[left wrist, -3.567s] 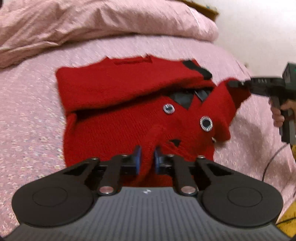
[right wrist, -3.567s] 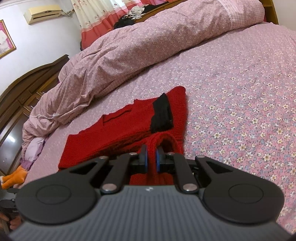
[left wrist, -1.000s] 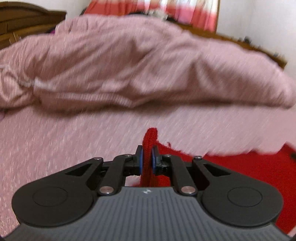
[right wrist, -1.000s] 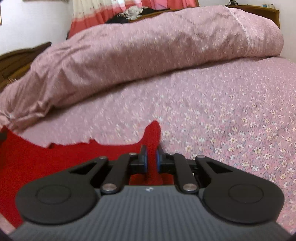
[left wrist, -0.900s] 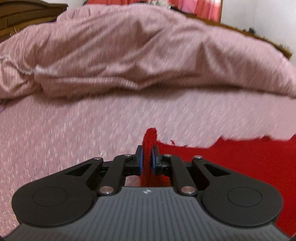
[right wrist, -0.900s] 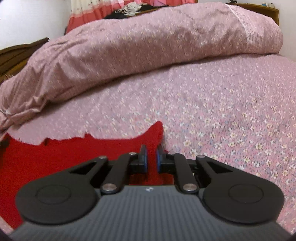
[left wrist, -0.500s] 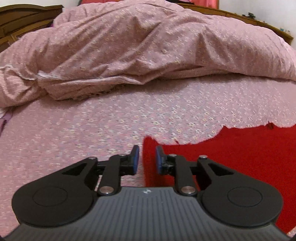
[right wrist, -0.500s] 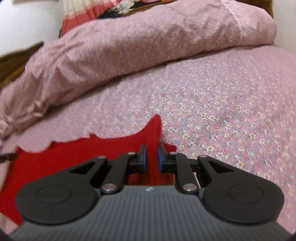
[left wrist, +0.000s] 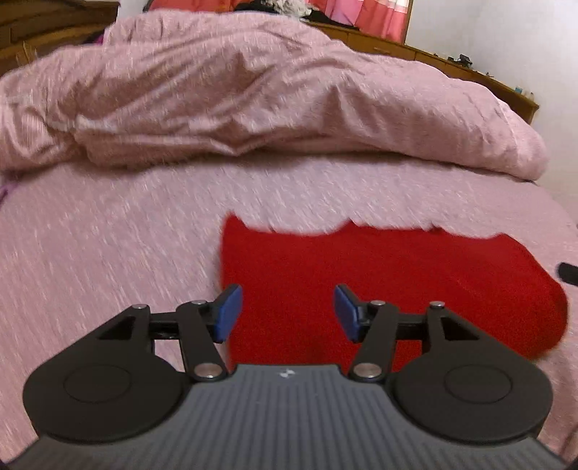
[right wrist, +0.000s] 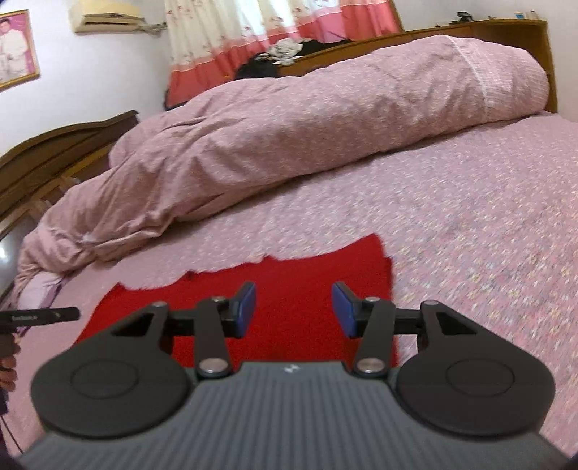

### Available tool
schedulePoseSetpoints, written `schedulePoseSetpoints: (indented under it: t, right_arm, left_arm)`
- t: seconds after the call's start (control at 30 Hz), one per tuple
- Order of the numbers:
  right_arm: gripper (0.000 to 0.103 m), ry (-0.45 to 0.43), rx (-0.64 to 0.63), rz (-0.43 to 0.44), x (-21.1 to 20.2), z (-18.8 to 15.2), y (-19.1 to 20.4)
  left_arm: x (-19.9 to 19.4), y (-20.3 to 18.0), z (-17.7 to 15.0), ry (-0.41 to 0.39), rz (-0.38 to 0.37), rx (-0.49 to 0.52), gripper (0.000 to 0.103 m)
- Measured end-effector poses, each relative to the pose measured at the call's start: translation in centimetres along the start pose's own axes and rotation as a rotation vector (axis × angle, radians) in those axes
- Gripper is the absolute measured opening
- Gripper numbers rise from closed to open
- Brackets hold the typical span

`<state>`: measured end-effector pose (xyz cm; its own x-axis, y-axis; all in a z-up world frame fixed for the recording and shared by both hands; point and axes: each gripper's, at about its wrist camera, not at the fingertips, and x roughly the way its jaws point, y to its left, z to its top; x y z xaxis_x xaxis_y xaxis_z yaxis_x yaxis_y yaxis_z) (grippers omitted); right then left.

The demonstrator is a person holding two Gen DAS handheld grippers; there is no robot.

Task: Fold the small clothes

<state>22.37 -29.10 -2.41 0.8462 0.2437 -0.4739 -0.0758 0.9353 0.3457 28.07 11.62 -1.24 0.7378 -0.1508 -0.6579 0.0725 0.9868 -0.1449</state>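
Note:
A small red knitted sweater [left wrist: 379, 274] lies folded flat on the pink flowered bed sheet [left wrist: 108, 260]; it also shows in the right wrist view [right wrist: 289, 289]. My left gripper [left wrist: 285, 307] is open and empty, held just above the sweater's left part. My right gripper [right wrist: 293, 307] is open and empty above the sweater's right part. The left gripper's tip [right wrist: 39, 315] shows at the left edge of the right wrist view.
A bunched pink duvet [left wrist: 253, 108] lies across the far side of the bed, also in the right wrist view [right wrist: 307, 126]. A wooden headboard [right wrist: 415, 34] and a dark wooden cabinet [right wrist: 54, 152] stand behind. The sheet [right wrist: 487, 235] stretches to the right.
Both grippers carried the sweater's edge over toward the duvet, laid it down, then opened and let go. They have since drawn back and up from the folded sweater.

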Motion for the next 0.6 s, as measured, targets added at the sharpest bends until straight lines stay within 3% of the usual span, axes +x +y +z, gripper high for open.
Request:
schedulePoseSetpoints:
  t: [0.1, 0.2, 0.5, 0.6]
  right_arm:
    - [0.050, 0.040, -0.034, -0.014, 0.6, -1.2, 0.6]
    - [0.048, 0.136, -0.011, -0.065, 2.3, -2.8, 0.2]
    - [0.048, 0.116, 0.162, -0.062, 0.1, -2.3, -0.8]
    - [0.062, 0.115, 0.233, -0.059, -1.3, -2.0, -1.8]
  left_arm:
    - [0.8, -0.5, -2.4, 0.052, 0.004, -0.034, 0.062]
    - [2.0, -0.3, -4.1, 0.090, 0.044, -0.063, 0.062]
    - [0.5, 0.5, -3.7, 0.080, 0.061, -0.113, 0.065]
    - [-0.7, 1.7, -3.7, 0.065, 0.040, -0.162, 0.071]
